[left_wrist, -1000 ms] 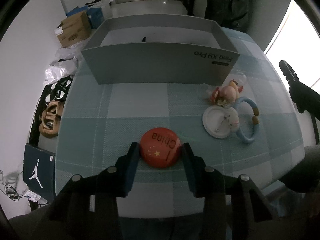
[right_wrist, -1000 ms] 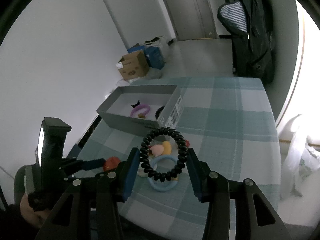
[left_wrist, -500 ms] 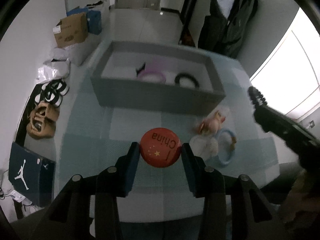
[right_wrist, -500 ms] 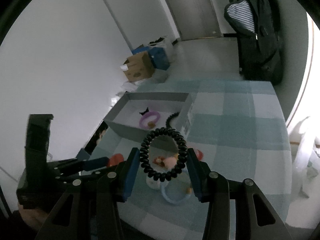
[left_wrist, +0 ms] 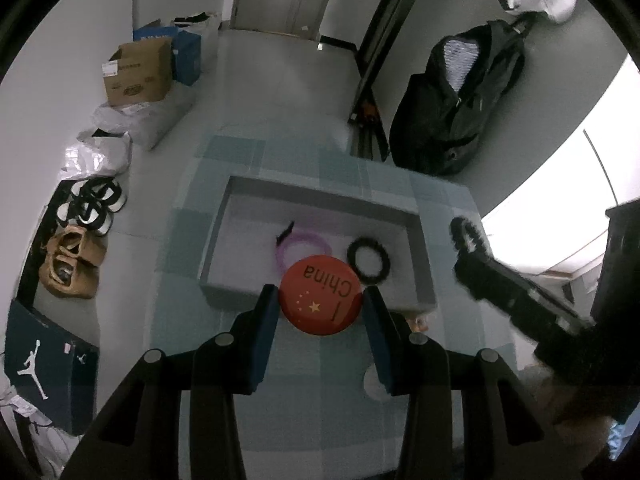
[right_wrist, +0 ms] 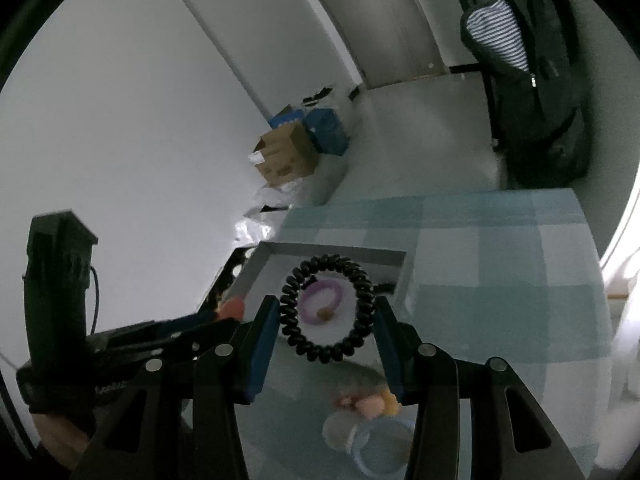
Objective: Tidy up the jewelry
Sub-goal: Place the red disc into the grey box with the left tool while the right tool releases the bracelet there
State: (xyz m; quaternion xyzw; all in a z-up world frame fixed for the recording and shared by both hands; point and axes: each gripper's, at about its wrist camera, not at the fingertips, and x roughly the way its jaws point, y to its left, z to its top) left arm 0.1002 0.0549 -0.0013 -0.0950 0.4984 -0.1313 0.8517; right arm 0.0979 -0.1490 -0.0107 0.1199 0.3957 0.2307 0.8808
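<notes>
My left gripper [left_wrist: 320, 306] is shut on a red round "China" badge [left_wrist: 320, 300] and holds it high above the near wall of the grey box [left_wrist: 236, 292]. Inside the box lie a purple ring [left_wrist: 316, 238] and a black coil hair tie [left_wrist: 370, 260]. My right gripper [right_wrist: 327, 316] is shut on a second black coil hair tie [right_wrist: 327, 308], held in the air over the box [right_wrist: 280, 252]; it shows at the right of the left wrist view [left_wrist: 466, 236]. The purple ring [right_wrist: 322, 298] shows through the coil.
On the checked tablecloth [right_wrist: 500, 280] below lie a white disc [right_wrist: 340, 430], a light blue ring [right_wrist: 380, 456] and a pink and yellow charm [right_wrist: 370, 402]. Cardboard boxes [left_wrist: 138, 72], bags and shoes [left_wrist: 72, 264] are on the floor to the left. A dark jacket [left_wrist: 460, 104] hangs beyond the table.
Both grippers have risen and moved forward toward the box, each keeping its item. The red badge was lifted off the tablecloth and now hangs over the box's near wall.
</notes>
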